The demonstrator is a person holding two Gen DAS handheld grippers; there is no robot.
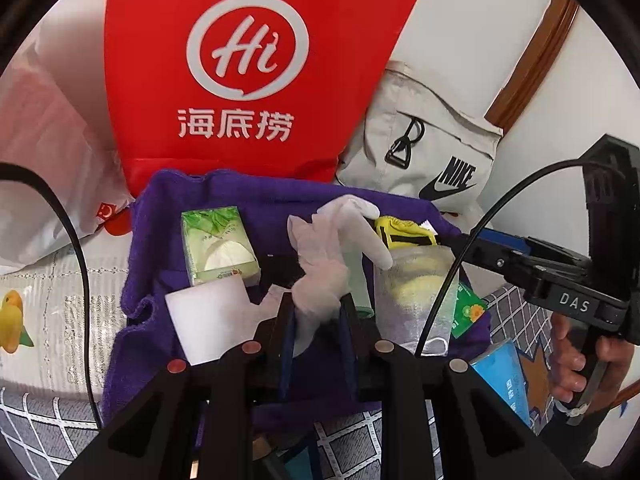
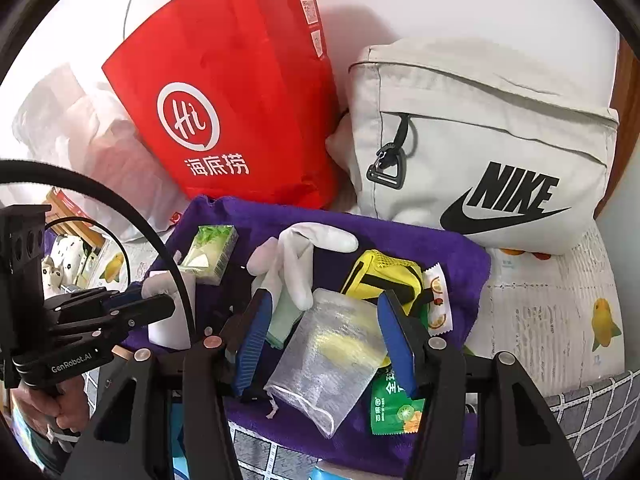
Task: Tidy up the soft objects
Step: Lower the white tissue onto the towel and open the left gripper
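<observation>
Landmark: purple towel point(image 2: 460, 256).
Left gripper point(image 1: 316, 312): I pinch the white glove point(image 1: 332, 248) at mid-towel.
Right gripper point(image 2: 324, 320): my jaws stand apart, empty, over the mesh pouch point(image 2: 328, 356) at the towel's near edge.
Risk: the limp glove could slip free, or its fingers snag the pouch.

Location: a home, likely a bedroom. Indicators: a bed with checked bedding point(image 2: 592, 412), a fruit-print cover point(image 2: 560, 320), a red shopping bag point(image 2: 240, 92) and a grey sports bag point(image 2: 480, 120) (leaning against a white wall).
</observation>
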